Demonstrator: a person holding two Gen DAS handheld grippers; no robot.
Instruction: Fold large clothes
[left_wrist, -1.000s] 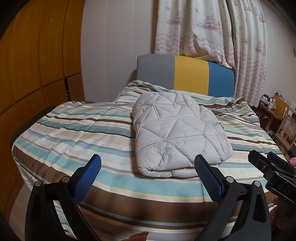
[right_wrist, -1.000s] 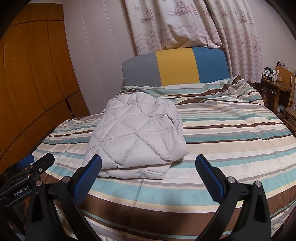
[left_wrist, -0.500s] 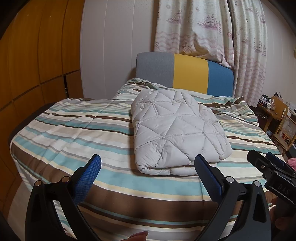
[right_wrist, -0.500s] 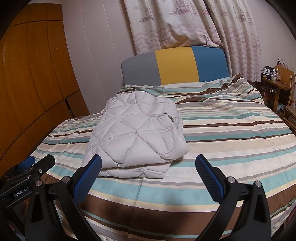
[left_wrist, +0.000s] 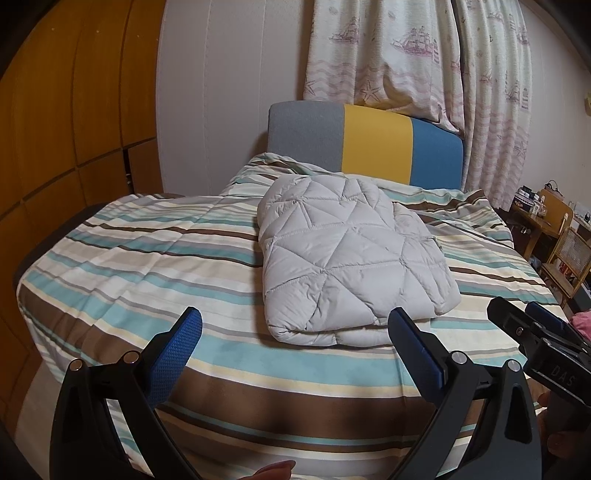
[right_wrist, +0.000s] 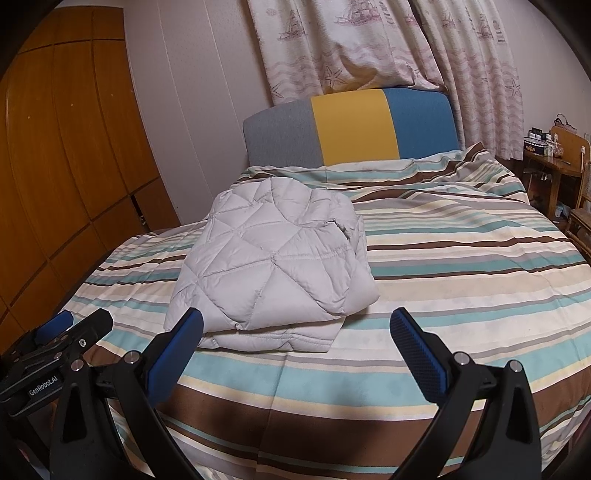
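I'm looking across a bed (left_wrist: 155, 258) under a striped cover of teal, brown and cream, with a headboard (right_wrist: 351, 125) in grey, yellow and blue panels against a pale wall (left_wrist: 229, 92). Behind the headboard hang cream curtains (right_wrist: 369, 40) printed with sailing ships and starfish, while orange-brown wooden cabinet doors (right_wrist: 66, 147) fill the left side. At the far right I see a wooden table (right_wrist: 546, 162) cluttered with small items.
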